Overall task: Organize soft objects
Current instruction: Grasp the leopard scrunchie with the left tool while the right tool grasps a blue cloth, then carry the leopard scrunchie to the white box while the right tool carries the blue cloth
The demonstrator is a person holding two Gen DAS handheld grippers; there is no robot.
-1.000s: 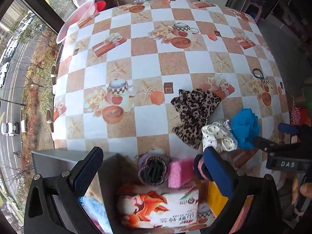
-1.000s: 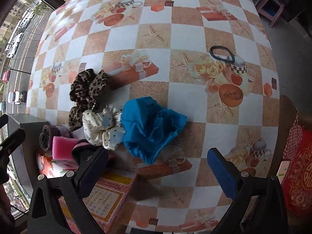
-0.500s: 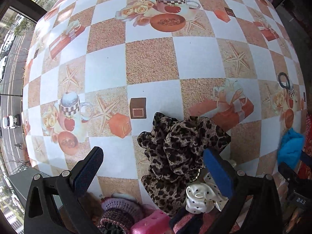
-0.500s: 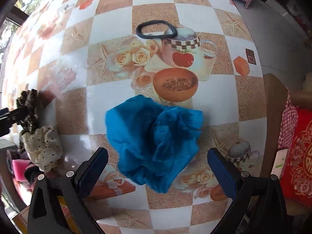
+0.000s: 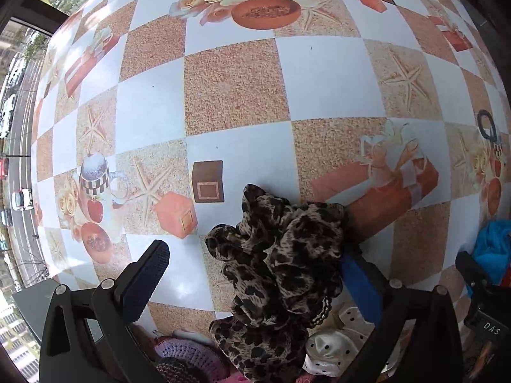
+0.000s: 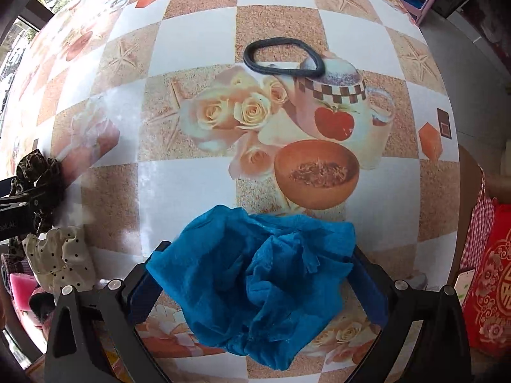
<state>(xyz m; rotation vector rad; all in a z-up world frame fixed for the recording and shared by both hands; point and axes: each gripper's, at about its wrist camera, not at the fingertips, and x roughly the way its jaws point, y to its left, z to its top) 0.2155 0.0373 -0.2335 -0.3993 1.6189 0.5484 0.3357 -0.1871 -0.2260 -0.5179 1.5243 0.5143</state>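
Both grippers have dropped closer: left gripper (image 5: 255, 274) fingers apart around the leopard scrunchie (image 5: 281, 265), its length running away from the camera; right gripper (image 6: 255, 274) fingers spread around the crumpled blue cloth (image 6: 255, 284).

Two close, downward wrist views over one checked tablecloth (image 5: 236, 86), both catching the leopard scrunchie (image 5: 281, 255)

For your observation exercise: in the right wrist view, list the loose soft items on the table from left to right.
Leopard-print fabric scrunchie → cream polka-dot fabric scrunchie → crumpled blue non-woven cloth. The black elastic hair band lies farther back, above the cloth, so it is unranked.
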